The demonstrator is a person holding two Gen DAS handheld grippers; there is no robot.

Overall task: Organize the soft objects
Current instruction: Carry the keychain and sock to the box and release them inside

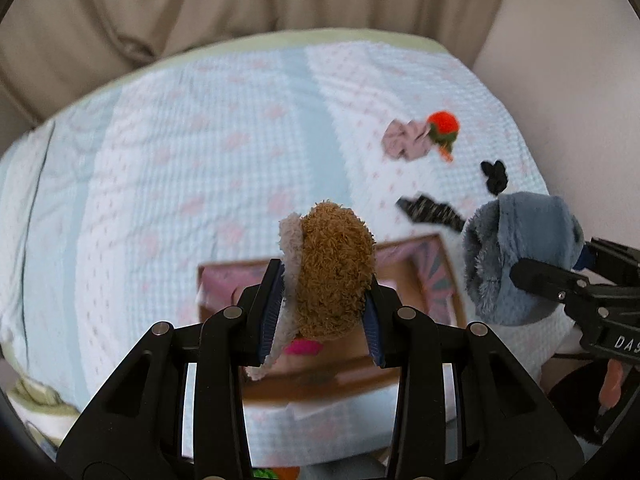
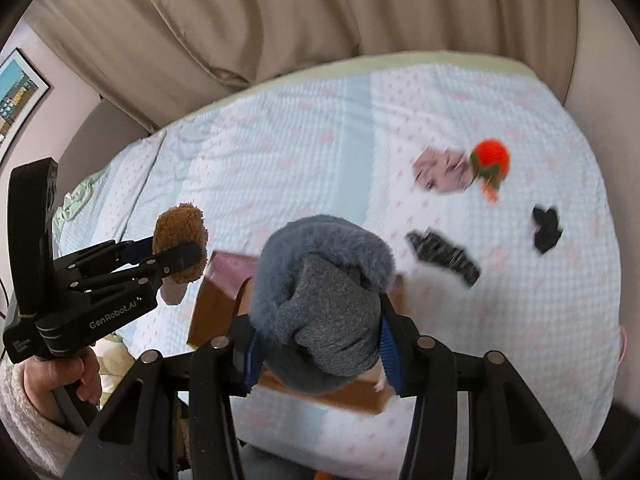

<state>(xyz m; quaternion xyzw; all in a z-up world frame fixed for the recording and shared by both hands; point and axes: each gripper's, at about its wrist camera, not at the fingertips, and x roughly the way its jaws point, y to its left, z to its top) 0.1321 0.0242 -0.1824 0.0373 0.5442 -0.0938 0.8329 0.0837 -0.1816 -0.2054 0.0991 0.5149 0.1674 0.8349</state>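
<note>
The bed [image 1: 168,152], spread with a pale blue and white quilt dotted in pink, carries an open brown cardboard box with a pink lining [image 1: 424,264] near its near edge. Above that box the right gripper [image 2: 320,336] has its jaws clamped on a blue-grey plush slipper with a grey knit lining [image 2: 320,280], and the left gripper [image 1: 324,300] has its jaws closed tight on a brown fuzzy plush toy with a cream edge [image 1: 336,268]. Both loads look ready to drop, so centre each over the opening, lower before releasing, and place one at a time so neither catches the rim. Still out on the quilt toward the far right corner lie a pink crumpled cloth [image 1: 404,140], an orange pompom toy [image 1: 444,126], a black-and-white patterned sock [image 1: 432,210] and a small black cloth piece [image 1: 495,176].
</note>
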